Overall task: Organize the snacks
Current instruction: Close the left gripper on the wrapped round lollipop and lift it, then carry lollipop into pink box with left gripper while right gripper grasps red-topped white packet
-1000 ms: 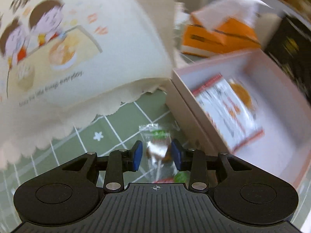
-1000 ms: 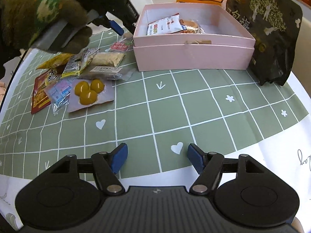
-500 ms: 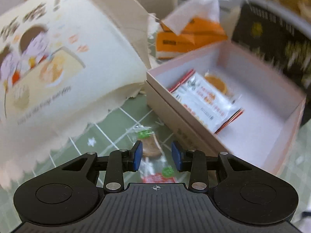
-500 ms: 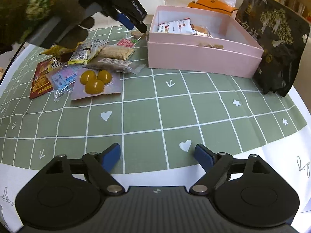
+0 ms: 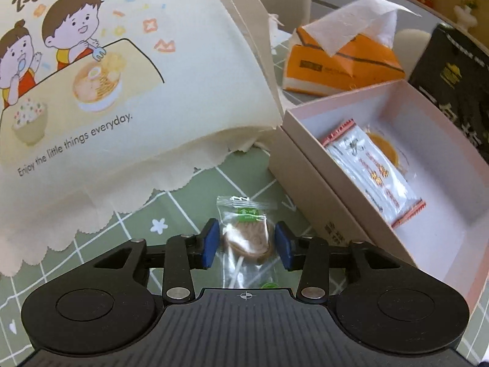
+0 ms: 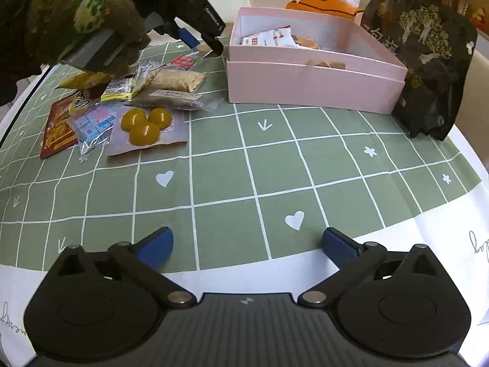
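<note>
Left wrist view: the left gripper has come in over a wrapped lollipop that lies on the green checked cloth, just beside the near wall of the pink box. A second ago the sweet lay ahead of the fingertips; now its round head sits between the blue pads. The jaws have just opened a little, and a sliver of gap shows on each side, so the fingers bracket the lollipop without yet pinching it. The box already holds a white packet over an orange sweet. I judge the next move to be a squeeze on the wrapper and a short lift over the wall.

Right wrist view: the right gripper hovers at the cloth's near edge, its jaws just spread from half open to full width, with nothing between them. I read that as readying for its own pick. The remaining snacks are heaped towards the far left corner, touching one another, well apart from this gripper. The left gripper shows beyond that heap, tip down beside the box's left wall.
</note>
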